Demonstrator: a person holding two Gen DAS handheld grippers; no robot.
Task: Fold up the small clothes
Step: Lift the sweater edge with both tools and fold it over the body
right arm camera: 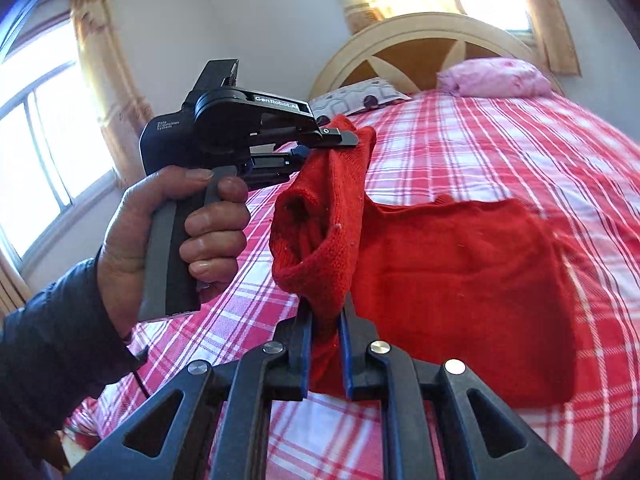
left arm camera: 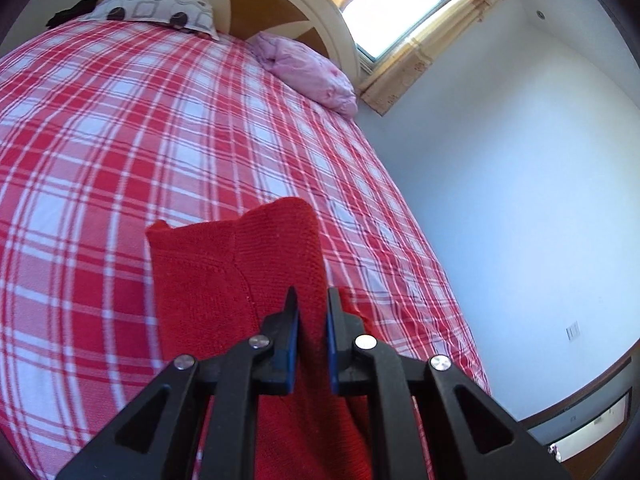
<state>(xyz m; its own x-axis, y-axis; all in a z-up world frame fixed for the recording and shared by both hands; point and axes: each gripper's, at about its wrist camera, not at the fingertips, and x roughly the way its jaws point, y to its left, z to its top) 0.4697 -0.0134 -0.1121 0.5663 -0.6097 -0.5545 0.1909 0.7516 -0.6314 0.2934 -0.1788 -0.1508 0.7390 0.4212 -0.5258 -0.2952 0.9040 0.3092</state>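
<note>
Bed: I had the plaid bedsheet stretching away to the headboard, with a patterned pillow and a pink pillow at the far end.
Garment: the red knit sweater lay with its body spread on the sheet, while the edge nearest me was lifted clear.
Left gripper: my fingers were narrowed onto the knit, pinching a raised corner.
Right gripper: its fingers were likewise clamped on red fabric, lower and closer to the sheet.
Key relation: from both sets of fingers the sweater's body ran forward toward the headboard; its longer side seemed to lie across the bed. The left hand held higher, so I judged the right the nearer to the flat part.
Next move: I judged the lifted edge should carry forward over the body.
</note>
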